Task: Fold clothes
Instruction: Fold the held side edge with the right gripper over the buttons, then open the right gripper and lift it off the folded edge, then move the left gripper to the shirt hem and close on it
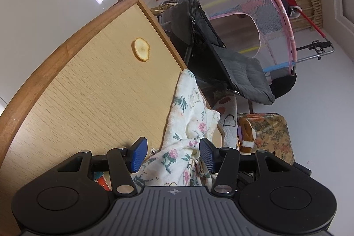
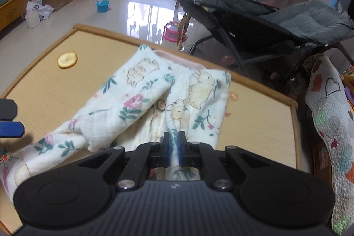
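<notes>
A white baby garment with flowers and bunnies (image 2: pixel 141 101) lies bunched on the wooden table (image 2: pixel 261 116). My right gripper (image 2: pixel 174 143) is shut on a fold of the garment near its near edge, cloth pinched between the blue pads. My left gripper (image 1: pixel 172 155) is open, its blue pads either side of the garment (image 1: pixel 188 121), which passes between them without being pinched. The left gripper's fingertips (image 2: pixel 11 128) also show at the left edge of the right wrist view.
A dried round fruit slice (image 2: pixel 67 59) lies on the table at the far left. A dark stroller (image 2: pixel 276 21) stands beyond the table's far edge. A heart-patterned quilt (image 2: pixel 331 116) hangs to the right. Toys and bins sit on the floor behind.
</notes>
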`<state>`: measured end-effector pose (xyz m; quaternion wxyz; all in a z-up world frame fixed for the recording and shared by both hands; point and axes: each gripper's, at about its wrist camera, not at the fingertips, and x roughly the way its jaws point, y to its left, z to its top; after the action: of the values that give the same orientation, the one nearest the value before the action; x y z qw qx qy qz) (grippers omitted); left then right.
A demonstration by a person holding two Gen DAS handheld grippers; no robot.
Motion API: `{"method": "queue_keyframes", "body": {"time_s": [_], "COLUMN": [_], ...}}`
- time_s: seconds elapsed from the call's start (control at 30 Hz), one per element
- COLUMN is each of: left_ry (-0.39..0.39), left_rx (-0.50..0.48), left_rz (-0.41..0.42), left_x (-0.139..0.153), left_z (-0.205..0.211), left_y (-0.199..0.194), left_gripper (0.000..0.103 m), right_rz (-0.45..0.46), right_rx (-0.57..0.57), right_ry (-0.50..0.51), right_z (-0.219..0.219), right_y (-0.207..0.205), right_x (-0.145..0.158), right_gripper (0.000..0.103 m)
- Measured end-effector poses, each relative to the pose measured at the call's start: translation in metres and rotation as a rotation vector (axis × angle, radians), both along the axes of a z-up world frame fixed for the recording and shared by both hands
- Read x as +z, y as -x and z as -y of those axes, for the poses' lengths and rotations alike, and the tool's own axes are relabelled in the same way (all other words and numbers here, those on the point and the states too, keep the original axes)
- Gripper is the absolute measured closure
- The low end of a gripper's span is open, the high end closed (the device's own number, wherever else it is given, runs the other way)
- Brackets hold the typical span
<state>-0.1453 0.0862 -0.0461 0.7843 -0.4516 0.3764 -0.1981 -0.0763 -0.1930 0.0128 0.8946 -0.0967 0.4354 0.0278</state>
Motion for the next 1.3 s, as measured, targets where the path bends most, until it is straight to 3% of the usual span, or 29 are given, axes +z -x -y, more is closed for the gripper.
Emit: {"method": "queue_keyframes", "body": {"time_s": [0.33, 0.53, 0.73, 1.03, 1.3], "left_ry": [0.003, 0.015, 0.008, -0.005, -0.024], "left_rx": [-0.011, -0.007, -0.012, -0.011, -0.013], "left_rz": [0.01, 0.006, 0.011, 0.001, -0.023], "left_x": [0.0, 0.0, 0.002, 0.001, 0.001], "left_z": [0.001, 0.001, 0.0, -0.003, -0.005], "left_y": [0.002, 0.003, 0.004, 0.006, 0.009], "left_gripper": [0.049, 0.049, 0.049, 0.049, 0.049], "right_rz": [-0.001, 0.031, -0.033, 0.003, 0.085], "right_rx": [0.008, 0.04, 0.016, 0.021, 0.005], "right_ry": [-0.053, -0.105, -0.141, -0.168, -0.245], "right_z": [0.005, 0.005, 0.007, 0.008, 0.016], "right_y": [0.003, 0.014, 0.014, 0.017, 0.078], "right_x": [0.006, 0.023, 0.003, 0.01, 0.044], "right_gripper": [0.091, 0.077, 0.075, 0.07, 0.07]}}
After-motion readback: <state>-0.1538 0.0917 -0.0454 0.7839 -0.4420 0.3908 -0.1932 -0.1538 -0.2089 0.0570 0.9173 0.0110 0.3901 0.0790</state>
